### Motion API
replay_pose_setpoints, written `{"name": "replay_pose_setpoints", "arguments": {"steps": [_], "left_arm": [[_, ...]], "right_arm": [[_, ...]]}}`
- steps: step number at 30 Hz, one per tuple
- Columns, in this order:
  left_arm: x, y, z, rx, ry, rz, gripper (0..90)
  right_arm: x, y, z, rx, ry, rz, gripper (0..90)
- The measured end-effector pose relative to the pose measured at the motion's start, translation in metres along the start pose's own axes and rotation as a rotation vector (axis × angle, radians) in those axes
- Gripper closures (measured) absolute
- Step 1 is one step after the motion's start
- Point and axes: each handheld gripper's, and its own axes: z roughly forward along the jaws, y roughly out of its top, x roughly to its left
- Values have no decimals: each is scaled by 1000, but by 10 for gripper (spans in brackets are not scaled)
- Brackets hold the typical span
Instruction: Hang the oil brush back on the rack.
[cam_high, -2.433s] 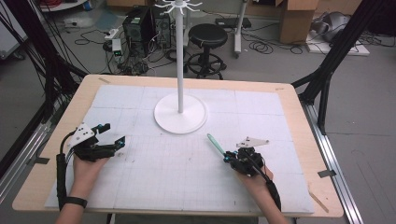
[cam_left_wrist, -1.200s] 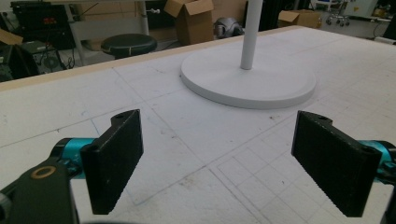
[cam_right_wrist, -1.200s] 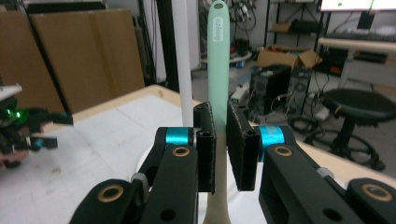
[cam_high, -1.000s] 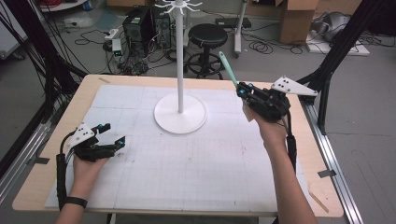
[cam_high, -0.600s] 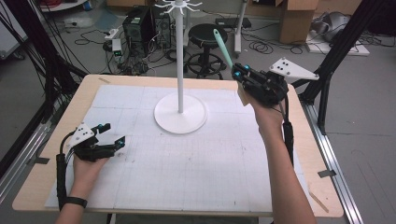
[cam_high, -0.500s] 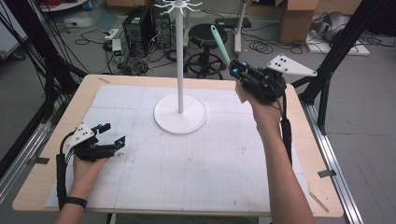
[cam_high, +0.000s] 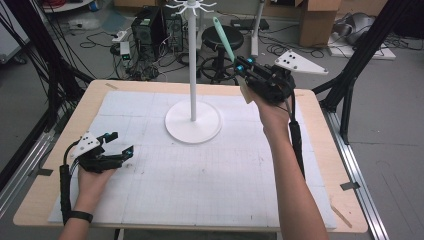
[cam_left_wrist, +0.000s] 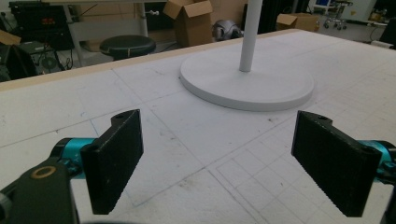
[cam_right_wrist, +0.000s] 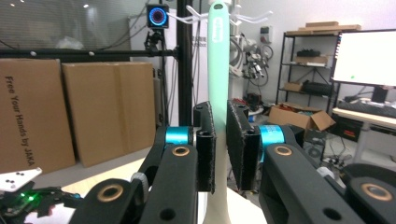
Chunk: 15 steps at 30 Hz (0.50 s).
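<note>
Two grippers: both showing in the high view.
Left gripper (cam_high: 116, 150): resting low on the white mat (cam_high: 200, 175) at the table's (cam_high: 330, 150) near left, jaws standing wide apart with nothing between them.
Right gripper (cam_high: 243, 66): being held up in the air beyond the table's far right edge, jaws pinching a mint-green utensil handle (cam_right_wrist: 218, 56).
Utensil: pointing up and leftward toward the hooks atop the white stand (cam_high: 193, 75).
Stand base (cam_left_wrist: 247, 84): sitting on the mat ahead of the left jaws.
</note>
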Motion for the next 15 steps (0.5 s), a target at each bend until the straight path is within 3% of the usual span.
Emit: {"name": "replay_pose_setpoints", "arguments": {"steps": [15], "left_arm": [[1,0,-1,-3,0,-2,172]], "right_arm": [[22,15,28,15,11,-43,824]]}}
